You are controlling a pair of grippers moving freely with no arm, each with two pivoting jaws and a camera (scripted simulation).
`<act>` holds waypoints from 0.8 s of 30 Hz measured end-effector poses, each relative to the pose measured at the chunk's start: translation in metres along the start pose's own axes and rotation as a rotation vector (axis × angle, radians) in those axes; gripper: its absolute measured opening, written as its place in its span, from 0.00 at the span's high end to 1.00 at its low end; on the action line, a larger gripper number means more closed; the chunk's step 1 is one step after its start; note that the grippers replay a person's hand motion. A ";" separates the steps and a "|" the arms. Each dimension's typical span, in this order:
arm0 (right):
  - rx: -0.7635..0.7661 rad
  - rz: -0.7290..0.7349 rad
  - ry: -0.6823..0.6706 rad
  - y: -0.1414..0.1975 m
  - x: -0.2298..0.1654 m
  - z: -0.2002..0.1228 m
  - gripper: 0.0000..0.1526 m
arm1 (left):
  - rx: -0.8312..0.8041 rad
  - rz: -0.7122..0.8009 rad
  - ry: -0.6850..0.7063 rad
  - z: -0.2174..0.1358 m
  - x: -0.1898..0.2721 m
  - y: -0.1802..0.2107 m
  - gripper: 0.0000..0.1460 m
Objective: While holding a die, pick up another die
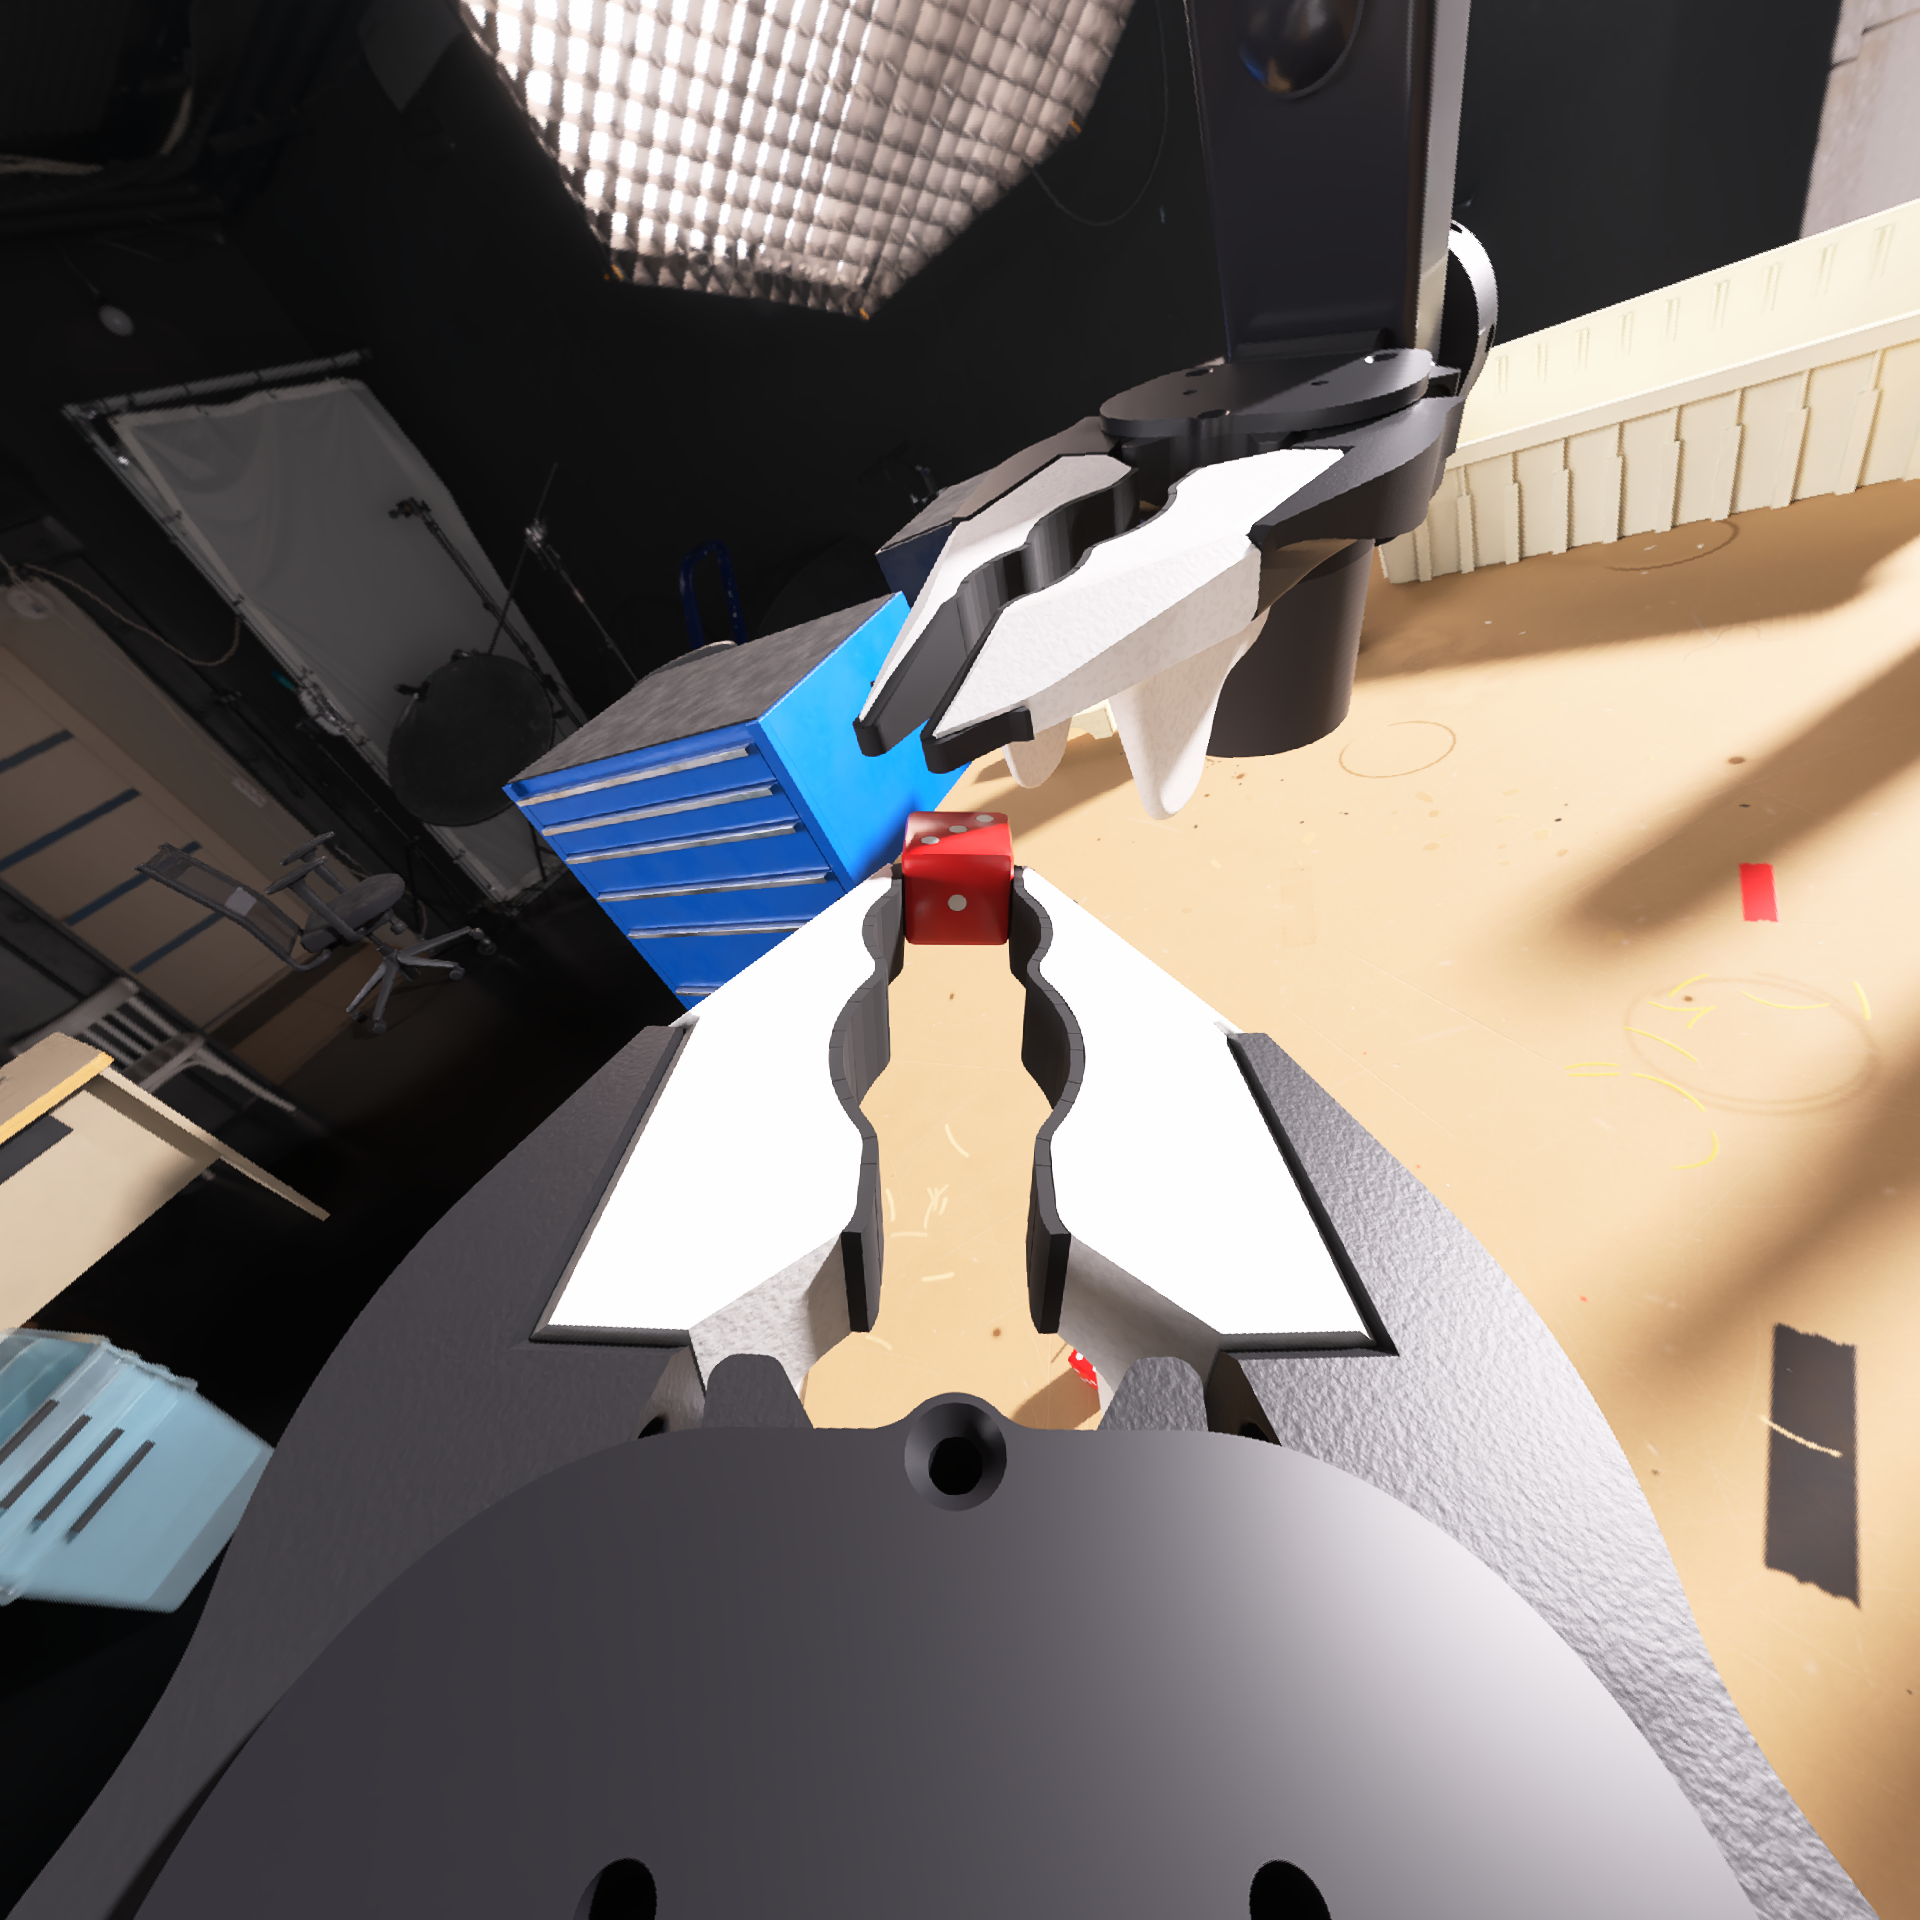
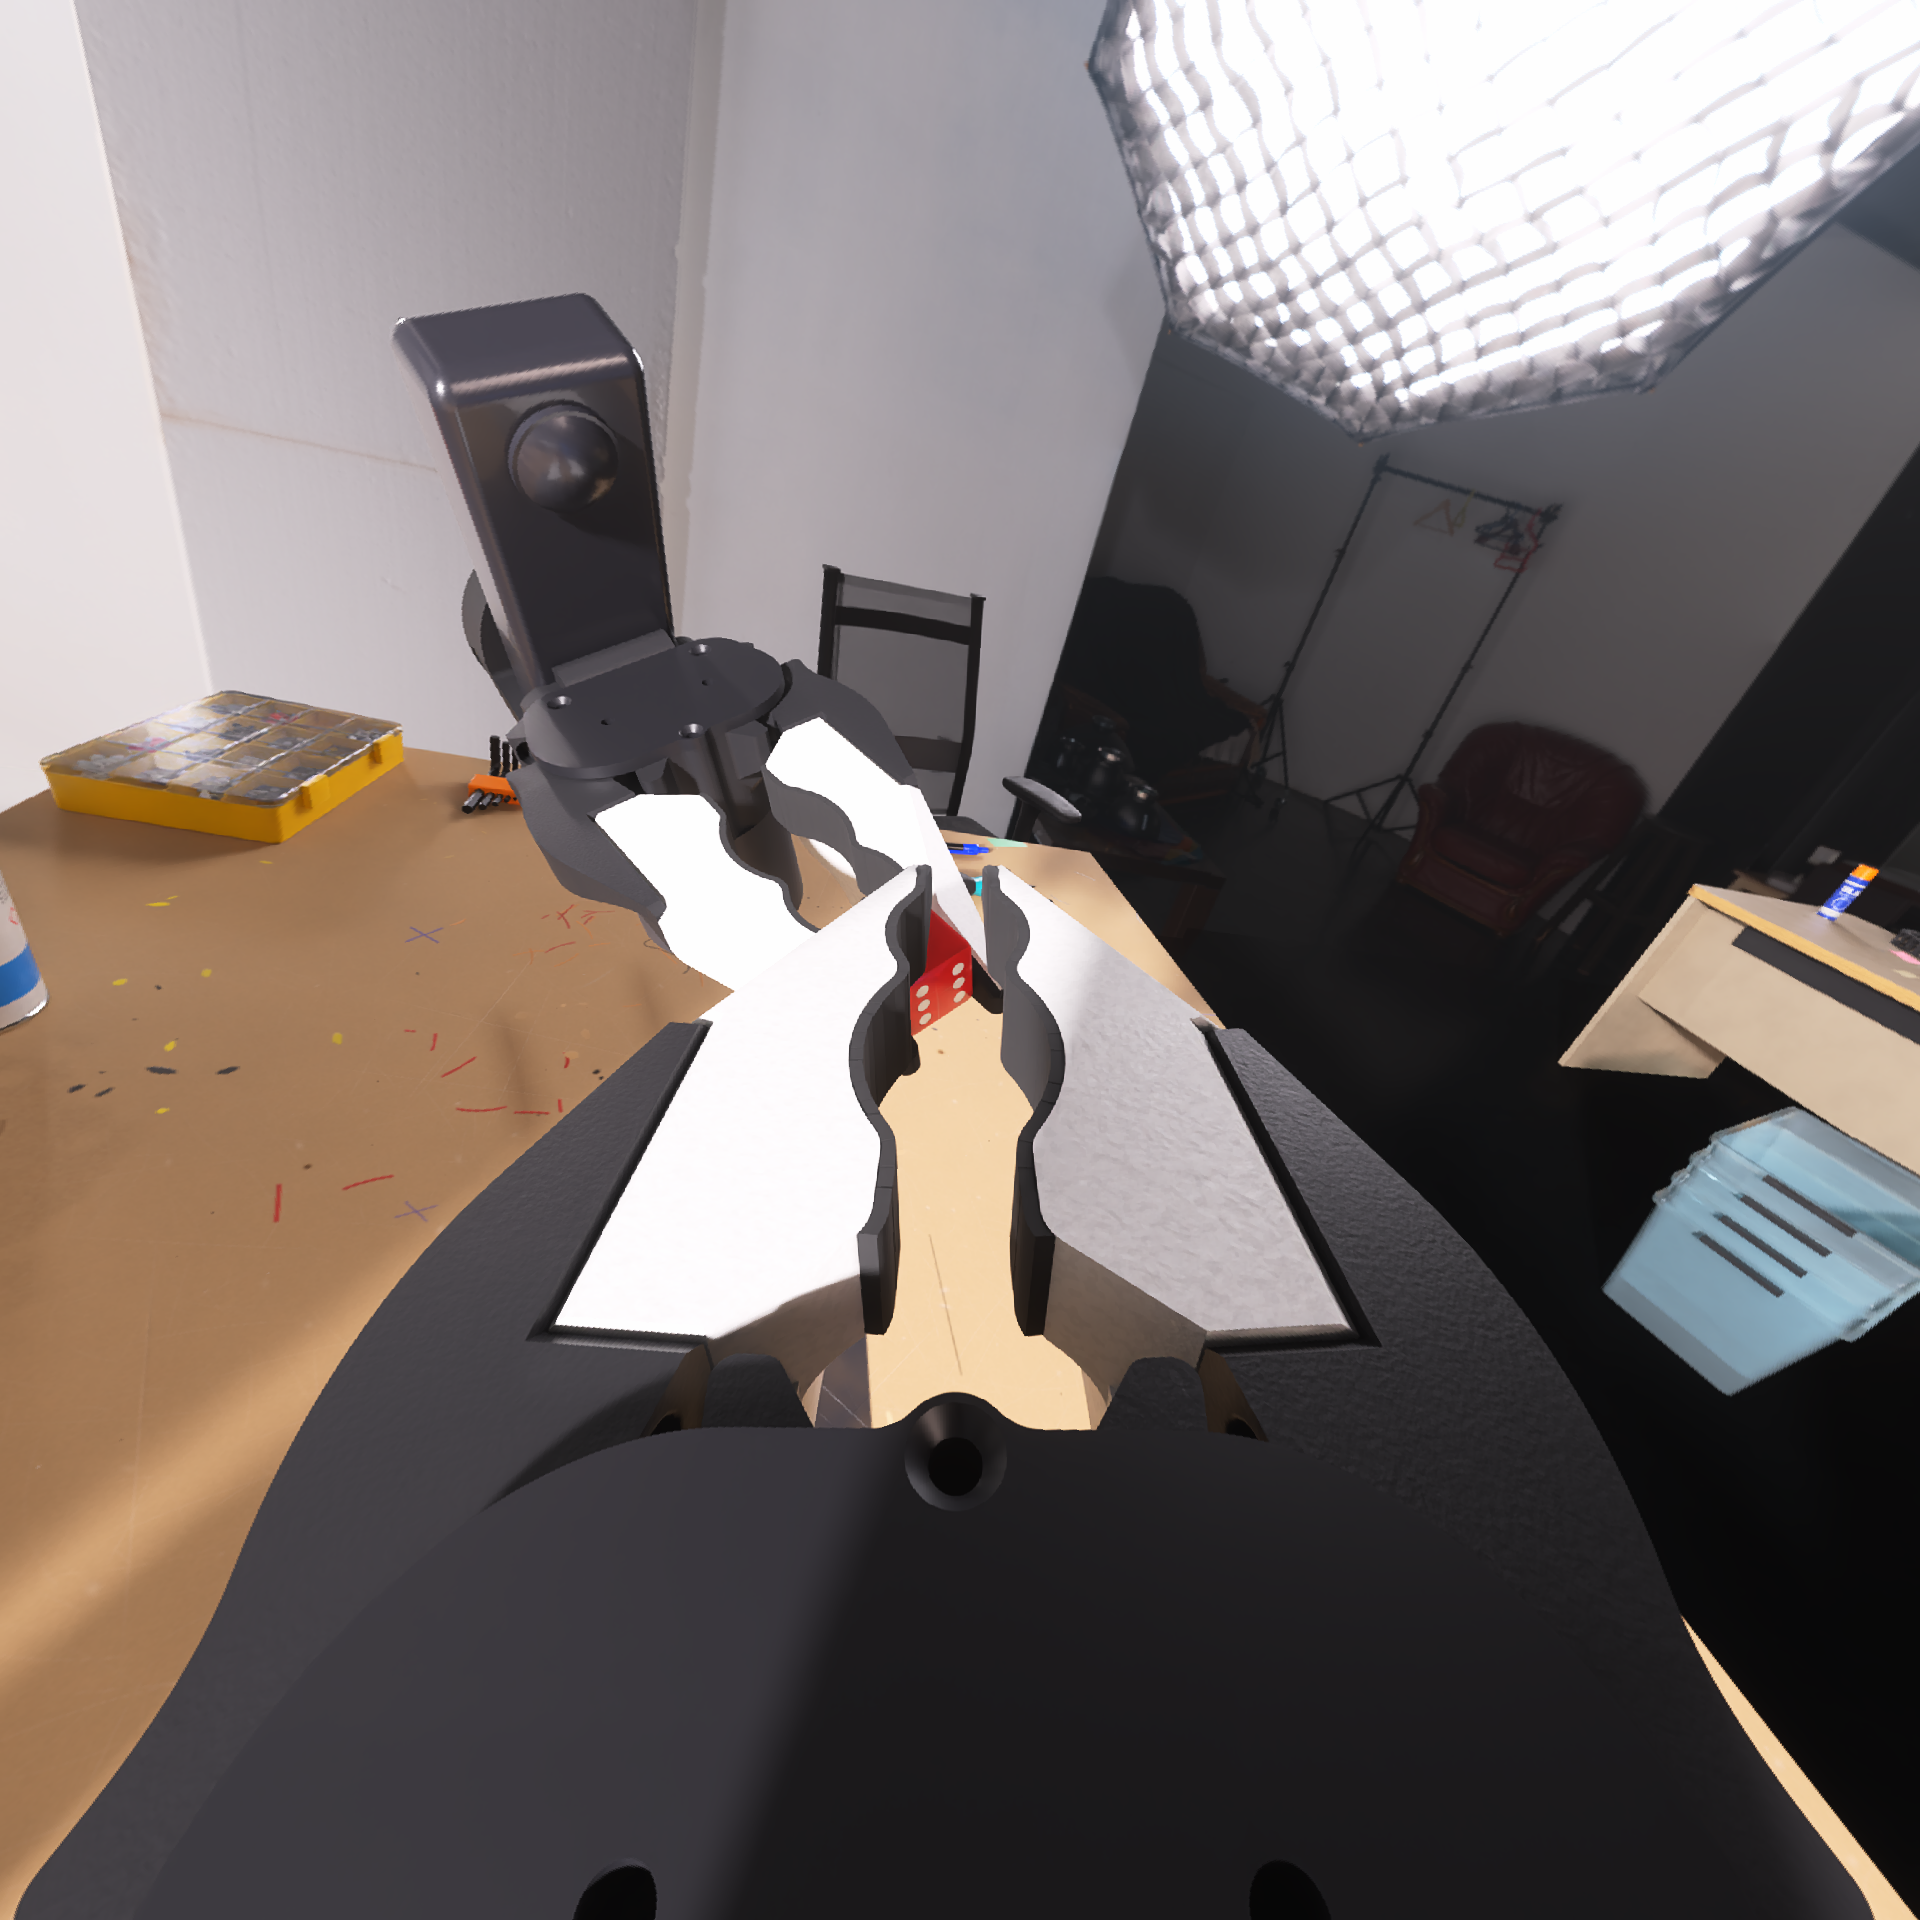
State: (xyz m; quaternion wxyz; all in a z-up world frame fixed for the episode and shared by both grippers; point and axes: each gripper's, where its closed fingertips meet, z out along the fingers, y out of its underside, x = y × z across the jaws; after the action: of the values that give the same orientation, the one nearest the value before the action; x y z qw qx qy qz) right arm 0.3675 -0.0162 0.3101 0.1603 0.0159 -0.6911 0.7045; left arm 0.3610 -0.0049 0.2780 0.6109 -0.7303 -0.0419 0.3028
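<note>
Left wrist view: a blue drawer cabinet (image 1: 717, 842), drawers closed, stands beyond the fingertips to the left, and a pale blue bin (image 1: 104, 1455) sits low at the left; its contents cannot be made out. The left gripper (image 1: 956, 888) has its fingers closed onto a red die (image 1: 956, 883), pinched at the tips above the tabletop (image 1: 1455, 1039). A second die (image 1: 1081, 1369) peeks out below, near the base of the right-hand finger. Ahead and above the tips, the right gripper (image 1: 902, 736) has its fingers nearly together, nothing seen between them.

Right wrist view: a yellow organizer (image 2: 223, 764) with small parts in its compartments lies far left on the tabletop (image 2: 260, 1091). The right gripper (image 2: 954, 883) has a narrow gap at its tips, empty. Just beyond them, the left gripper (image 2: 961, 997) grips the die (image 2: 940, 987).
</note>
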 end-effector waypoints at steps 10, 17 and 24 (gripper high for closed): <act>0.065 0.000 0.047 -0.012 0.010 -0.009 0.83 | 0.006 -0.004 -0.002 -0.003 -0.005 0.000 0.87; -0.286 0.212 -0.073 0.060 0.019 -0.018 0.81 | 0.023 -0.015 -0.085 -0.032 -0.034 -0.011 0.87; -1.100 0.092 -0.189 0.239 -0.006 -0.015 0.74 | 0.029 -0.025 -0.134 -0.070 -0.053 -0.029 0.87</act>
State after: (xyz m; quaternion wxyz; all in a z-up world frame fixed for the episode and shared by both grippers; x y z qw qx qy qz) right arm 0.3170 -0.0008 0.0766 0.0516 -0.0370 -0.9682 0.2421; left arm 0.3619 -0.0809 0.3302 0.6211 -0.6988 -0.0872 0.3439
